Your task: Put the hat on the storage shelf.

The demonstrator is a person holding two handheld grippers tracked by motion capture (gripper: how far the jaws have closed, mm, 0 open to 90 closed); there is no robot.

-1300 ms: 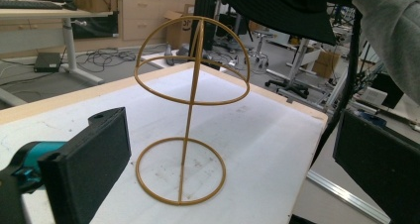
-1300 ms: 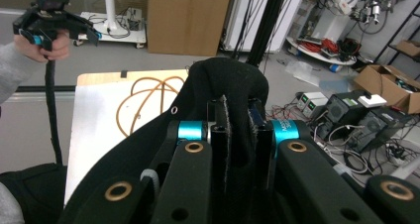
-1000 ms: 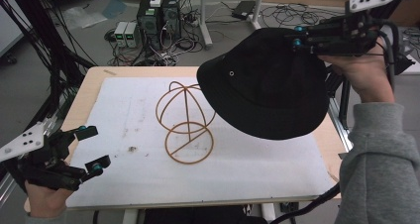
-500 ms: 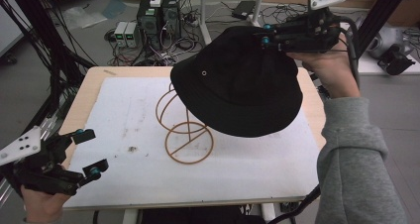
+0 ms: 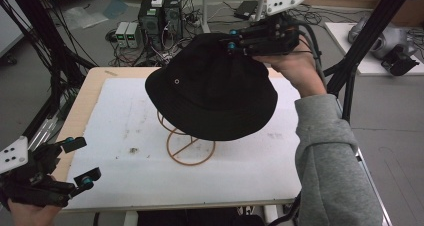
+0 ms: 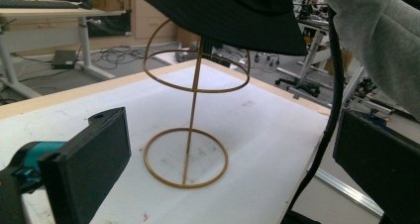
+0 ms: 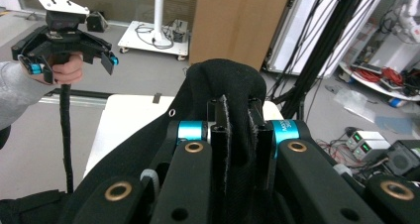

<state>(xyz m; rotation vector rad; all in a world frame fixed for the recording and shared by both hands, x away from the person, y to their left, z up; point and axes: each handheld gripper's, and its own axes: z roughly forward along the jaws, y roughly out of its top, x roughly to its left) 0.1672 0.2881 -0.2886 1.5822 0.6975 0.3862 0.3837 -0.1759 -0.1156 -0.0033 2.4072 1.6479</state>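
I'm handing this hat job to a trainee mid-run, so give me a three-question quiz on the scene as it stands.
1. True or false: the right gripper is shut on the black bucket hat.
2. Multiple choice: the wire hat stand has its round base on A) the floor, B) the white table mat, C) a cardboard box.
3. Short answer: how do the jaws of the left gripper stand, and is anything between them?

Key
1. True; in the right gripper view its jaws pinch a fold of the hat's fabric.
2. B.
3. Open, with nothing between them; it waits at the near left corner of the mat, apart from the stand.
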